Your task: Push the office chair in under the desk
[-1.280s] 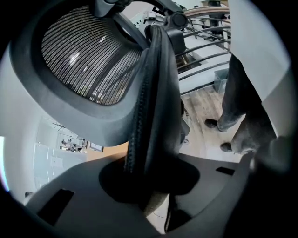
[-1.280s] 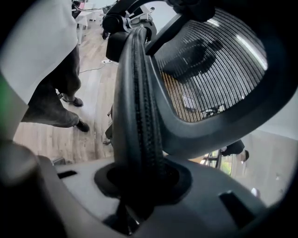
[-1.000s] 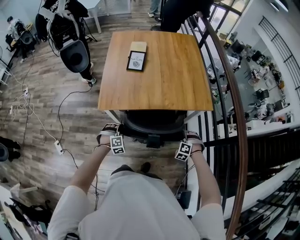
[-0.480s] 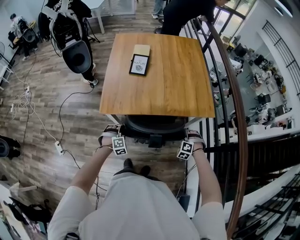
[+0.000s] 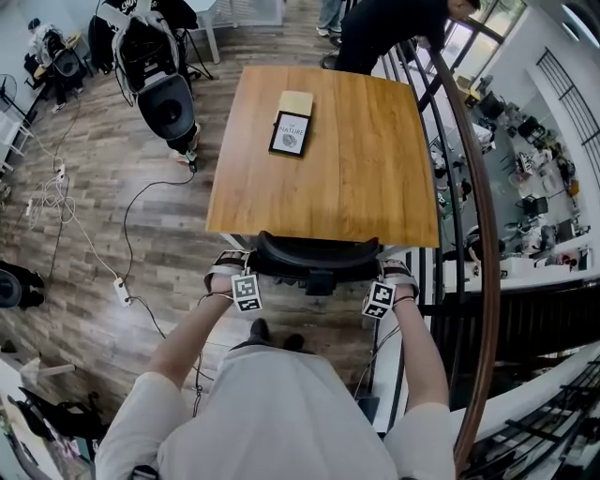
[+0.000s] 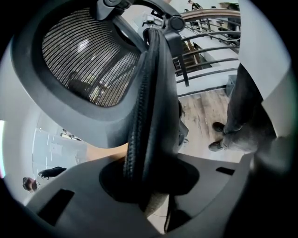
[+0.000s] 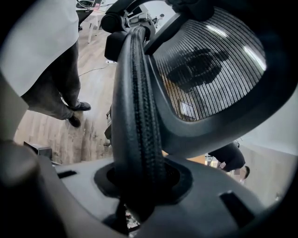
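Head view, looking steeply down: a person in a white shirt [image 5: 272,412] stands at 6 o'clock, both arms stretched forward to a black mesh-backed office chair [image 5: 314,255]. The left gripper [image 5: 228,268] is clamped on the padded rim of the chair's backrest at its 9 o'clock end. The right gripper [image 5: 395,276] grips the same rim at its 3 o'clock end. Left gripper view and right gripper view each show the black stitched edge running straight between narrowly set jaws, with the mesh panel rising beyond.

Just past the grippers, at 12 o'clock, the chair's seat lies out of sight beneath the near edge of a rectangular light-wood desk [image 5: 328,178]. Only the curved top of the backrest and its central bracket show, just beside that edge. By this reading the push is nearly done: the chair sits centred and mostly under the desk. What appears left is a last nudge, if there is room, then letting go of the rim.

Farther along the desktop toward 12 o'clock lie a black-framed card [image 5: 290,132] and, just beyond it, a tan pad [image 5: 296,101]. A curved dark handrail [image 5: 473,187] borders the desk at 3 o'clock, and a second black chair [image 5: 171,105] stands at 10 o'clock. Another person in dark clothes [image 5: 384,28] stands beyond the far edge.
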### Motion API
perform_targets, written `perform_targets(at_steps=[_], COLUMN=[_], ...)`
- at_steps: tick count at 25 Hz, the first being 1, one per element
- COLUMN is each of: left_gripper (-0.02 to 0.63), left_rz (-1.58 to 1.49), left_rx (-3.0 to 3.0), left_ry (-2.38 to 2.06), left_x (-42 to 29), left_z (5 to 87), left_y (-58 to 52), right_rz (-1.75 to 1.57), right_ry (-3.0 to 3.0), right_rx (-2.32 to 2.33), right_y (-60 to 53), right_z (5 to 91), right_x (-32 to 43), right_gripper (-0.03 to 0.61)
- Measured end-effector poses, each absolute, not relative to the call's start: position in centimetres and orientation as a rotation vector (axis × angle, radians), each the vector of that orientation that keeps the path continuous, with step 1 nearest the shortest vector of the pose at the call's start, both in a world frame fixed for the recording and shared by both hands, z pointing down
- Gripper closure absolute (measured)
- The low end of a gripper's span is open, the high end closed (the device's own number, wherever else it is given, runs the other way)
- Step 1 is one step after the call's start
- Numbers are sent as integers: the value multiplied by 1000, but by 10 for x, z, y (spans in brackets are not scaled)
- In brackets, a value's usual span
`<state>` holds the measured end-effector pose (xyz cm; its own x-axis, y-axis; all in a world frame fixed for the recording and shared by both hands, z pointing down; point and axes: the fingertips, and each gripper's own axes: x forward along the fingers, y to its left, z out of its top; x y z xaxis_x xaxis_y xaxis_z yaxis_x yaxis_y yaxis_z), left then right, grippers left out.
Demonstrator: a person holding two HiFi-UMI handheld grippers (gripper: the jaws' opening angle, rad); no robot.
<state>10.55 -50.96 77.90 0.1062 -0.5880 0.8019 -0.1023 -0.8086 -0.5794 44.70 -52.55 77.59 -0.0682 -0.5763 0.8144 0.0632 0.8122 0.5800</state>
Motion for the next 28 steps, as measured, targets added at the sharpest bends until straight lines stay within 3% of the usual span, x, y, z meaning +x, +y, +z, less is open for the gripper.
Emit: perform_targets(at_steps=[15, 22, 28], left_gripper=[508, 385, 348], left_rz=[-1740, -1770, -1766], left_rx=[-2023, -2089, -2092], left_ry=[660, 621, 606], left_x=[89, 92, 93], left_z=[787, 797, 791], left_y=[-522, -515, -516], right_rz=[-519, -455, -428], right_ry=[-1557, -1538, -1540], right_rx=[404, 324, 336], right_y=[-531, -521, -517], right_z=[784, 791, 787], right_x=[430, 433, 430], right_gripper=[477, 421, 344])
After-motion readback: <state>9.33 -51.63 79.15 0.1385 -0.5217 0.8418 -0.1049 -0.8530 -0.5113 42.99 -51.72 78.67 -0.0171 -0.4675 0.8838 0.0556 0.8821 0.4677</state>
